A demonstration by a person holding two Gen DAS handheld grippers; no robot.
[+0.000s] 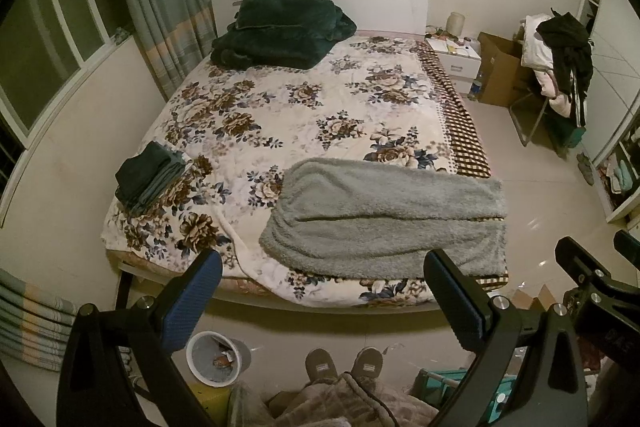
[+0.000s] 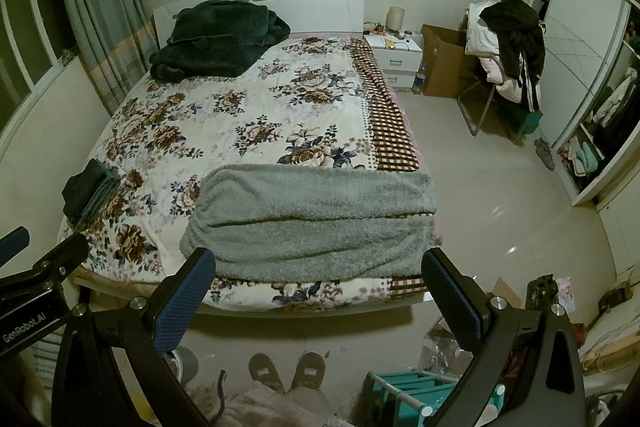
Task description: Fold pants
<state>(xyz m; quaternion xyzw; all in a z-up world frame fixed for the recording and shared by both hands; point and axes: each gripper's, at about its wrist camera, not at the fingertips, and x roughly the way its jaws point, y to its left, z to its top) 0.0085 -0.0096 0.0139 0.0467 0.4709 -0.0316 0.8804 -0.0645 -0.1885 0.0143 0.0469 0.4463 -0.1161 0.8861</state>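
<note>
Fluffy grey pants (image 1: 384, 215) lie folded lengthwise across the near end of the floral bed (image 1: 304, 107), legs reaching the bed's right edge. They also show in the right wrist view (image 2: 316, 223). My left gripper (image 1: 324, 267) is open and empty, held above the floor just short of the bed's foot, in front of the pants. My right gripper (image 2: 318, 267) is open and empty at the same height, facing the pants' near edge. The right gripper also shows at the right of the left wrist view (image 1: 588, 275).
A stack of folded dark clothes (image 1: 150, 173) sits at the bed's left edge. A dark green blanket (image 1: 280, 29) lies by the headboard. A bin (image 1: 216, 357), my slippers (image 1: 344, 363) and a teal rack (image 2: 404, 393) are on the floor. A clothes-laden chair (image 1: 556, 67) stands right.
</note>
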